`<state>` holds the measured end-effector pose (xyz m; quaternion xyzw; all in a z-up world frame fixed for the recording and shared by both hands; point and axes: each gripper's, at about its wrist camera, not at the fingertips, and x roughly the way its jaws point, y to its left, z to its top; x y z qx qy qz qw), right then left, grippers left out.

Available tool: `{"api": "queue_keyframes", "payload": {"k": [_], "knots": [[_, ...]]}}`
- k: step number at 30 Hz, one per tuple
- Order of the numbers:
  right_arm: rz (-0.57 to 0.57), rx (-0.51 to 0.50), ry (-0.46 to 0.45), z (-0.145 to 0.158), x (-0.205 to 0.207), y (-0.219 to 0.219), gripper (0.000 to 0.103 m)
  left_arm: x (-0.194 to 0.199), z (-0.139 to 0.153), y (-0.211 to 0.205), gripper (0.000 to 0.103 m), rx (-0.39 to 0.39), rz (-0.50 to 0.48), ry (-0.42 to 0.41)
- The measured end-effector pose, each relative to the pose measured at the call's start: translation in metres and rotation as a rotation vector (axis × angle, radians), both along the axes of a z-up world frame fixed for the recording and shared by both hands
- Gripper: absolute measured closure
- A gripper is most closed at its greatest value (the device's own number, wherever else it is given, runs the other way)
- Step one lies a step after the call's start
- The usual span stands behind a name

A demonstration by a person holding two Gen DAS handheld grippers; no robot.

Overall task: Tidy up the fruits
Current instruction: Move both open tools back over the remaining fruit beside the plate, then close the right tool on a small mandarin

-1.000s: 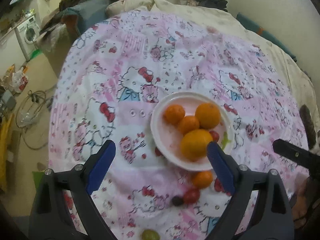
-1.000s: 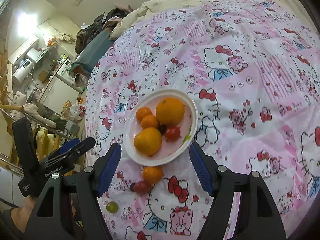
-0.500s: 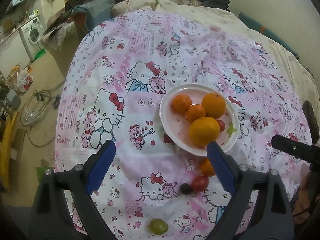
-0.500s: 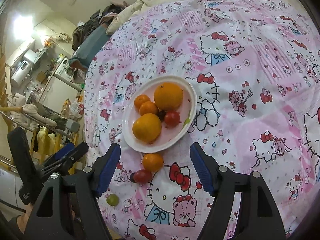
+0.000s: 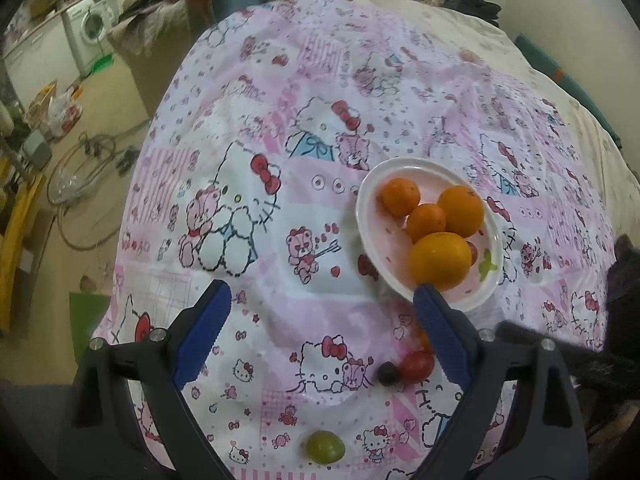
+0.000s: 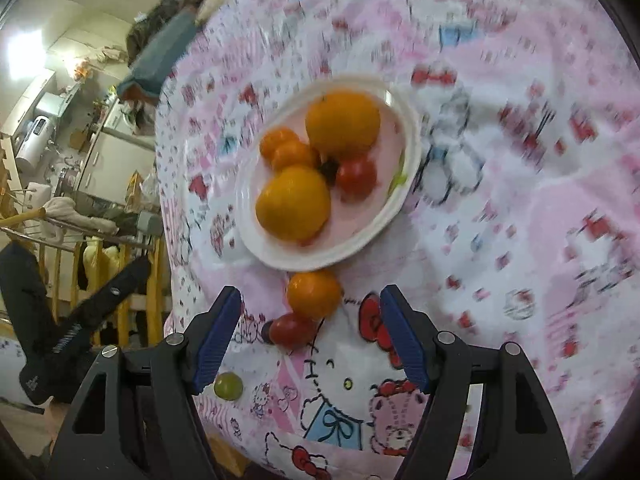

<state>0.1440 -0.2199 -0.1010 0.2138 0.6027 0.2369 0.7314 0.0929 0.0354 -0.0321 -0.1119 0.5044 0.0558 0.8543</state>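
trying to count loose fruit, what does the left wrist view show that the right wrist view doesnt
Only the left wrist view shows the washing machine; its own right finger hides most of the loose orange there.

Only the right wrist view shows that loose orange whole, just outside the plate's near rim, plus the dark fruit on the plate between the oranges.

Both show the white plate with four oranges and a tomato, a loose tomato, a green grape on the cloth, and both tongs open and empty.
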Motion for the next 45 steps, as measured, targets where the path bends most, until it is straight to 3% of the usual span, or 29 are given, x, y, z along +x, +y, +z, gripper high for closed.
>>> {"api": "queue_keyframes", "payload": {"k": [3, 7, 12, 14, 16, 29, 42, 45], "knots": [[0.023, -0.011, 0.043, -0.017, 0.005, 0.014, 0.029, 0.001, -0.003, 0.002, 0.012, -0.021, 0.008, 0.024], [0.064, -0.043, 0.055, -0.030, 0.009, 0.030, 0.038, 0.000, -0.004, 0.001, 0.012, -0.034, 0.005, 0.037], [0.089, -0.086, 0.038, -0.034, 0.009, 0.039, 0.041, 0.001, -0.006, 0.000, 0.012, -0.046, -0.002, 0.051], [0.097, -0.093, 0.034, -0.035, 0.010, 0.040, 0.054, 0.001, -0.007, 0.000, 0.012, -0.047, -0.003, 0.058], [0.105, -0.092, 0.043, -0.037, 0.010, 0.039, 0.059, 0.002, -0.008, 0.000, 0.012, -0.049, -0.003, 0.062], [0.092, -0.072, 0.022, -0.026, 0.003, 0.028, 0.061, 0.004, -0.014, 0.004, 0.012, -0.008, 0.008, 0.061], [0.012, 0.002, -0.095, 0.022, -0.010, -0.015, 0.061, 0.005, -0.033, -0.010, 0.012, 0.017, -0.063, 0.124], [-0.019, 0.026, -0.123, 0.034, -0.012, -0.027, 0.061, 0.005, -0.040, -0.014, 0.018, 0.029, -0.088, 0.149]]}}
